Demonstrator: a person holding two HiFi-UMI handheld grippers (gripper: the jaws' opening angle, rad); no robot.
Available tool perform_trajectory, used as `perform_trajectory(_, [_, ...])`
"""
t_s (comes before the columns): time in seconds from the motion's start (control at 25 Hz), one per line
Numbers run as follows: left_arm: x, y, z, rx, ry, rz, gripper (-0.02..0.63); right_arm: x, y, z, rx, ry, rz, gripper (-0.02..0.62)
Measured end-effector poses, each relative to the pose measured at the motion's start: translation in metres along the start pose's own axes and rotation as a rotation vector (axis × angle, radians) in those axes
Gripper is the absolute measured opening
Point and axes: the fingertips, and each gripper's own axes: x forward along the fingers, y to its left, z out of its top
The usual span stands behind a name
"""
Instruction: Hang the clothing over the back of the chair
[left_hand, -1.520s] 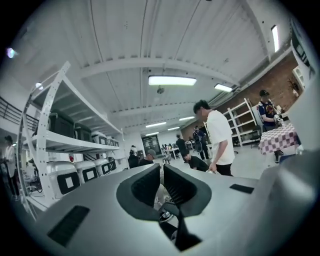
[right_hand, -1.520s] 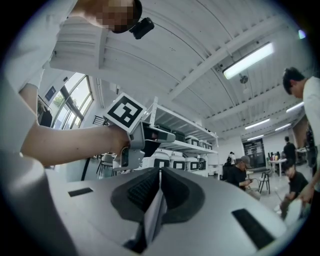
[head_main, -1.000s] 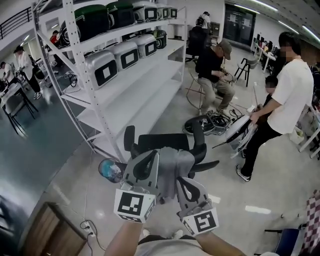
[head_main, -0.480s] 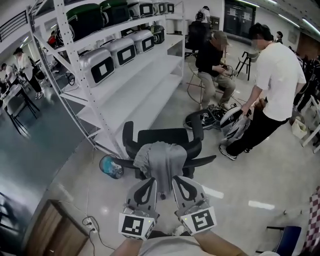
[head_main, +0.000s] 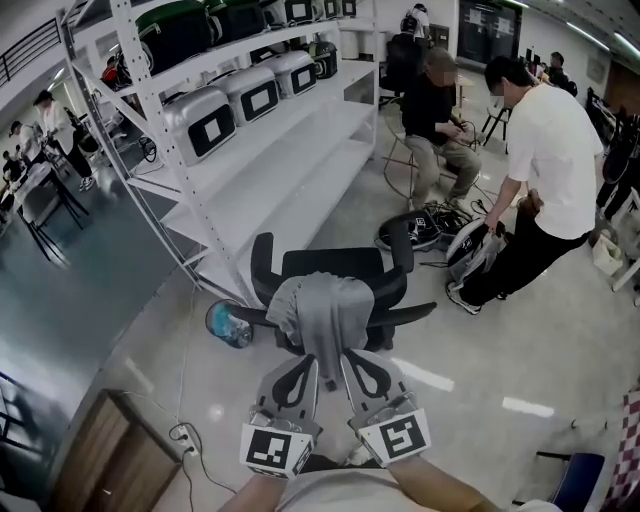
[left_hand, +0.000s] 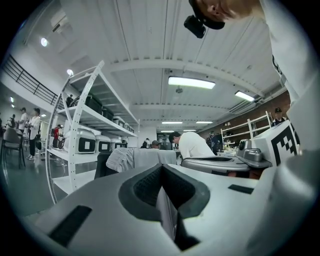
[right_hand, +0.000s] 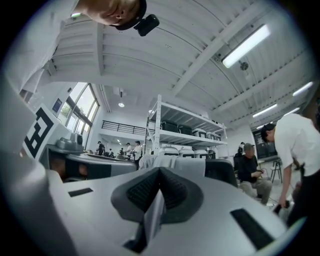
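A grey garment (head_main: 320, 308) lies draped over the back of the black office chair (head_main: 335, 266), its near end hanging towards me. My left gripper (head_main: 307, 366) and right gripper (head_main: 351, 361) sit side by side just below the chair back, each shut on a thin fold of that hanging cloth. In the left gripper view the closed left gripper (left_hand: 163, 173) pinches a strip of grey fabric, and the garment (left_hand: 136, 158) shows on the chair ahead. The right gripper view shows the same: the right gripper (right_hand: 160, 176) shut on cloth, with the garment (right_hand: 170, 162) over the chair (right_hand: 221, 172).
A tall white shelving rack (head_main: 250, 150) with grey cases stands left of the chair. A blue round object (head_main: 228, 324) lies on the floor by the chair's left. One person in white (head_main: 545, 140) bends over gear at the right, another sits (head_main: 435, 105) behind. A power strip (head_main: 184, 436) lies near left.
Both grippers have come down and towards me with the cloth, and the garment now rests over the chair back instead of hanging in front of it. The person in white has stepped left.
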Motion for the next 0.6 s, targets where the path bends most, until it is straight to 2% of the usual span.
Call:
perform_trajectory(0.24, [0.003,-0.009,-0.01,-0.015,0.019,-0.02,0.006,-0.002,-0.002,-0.004,0.003,0.014,0.007,0.015])
perform_trajectory(0.6, [0.001,0.002,-0.013,-0.041,0.019,0.002,0.006,0.003,0.004,-0.005,-0.007,0.019,0.031,0.015])
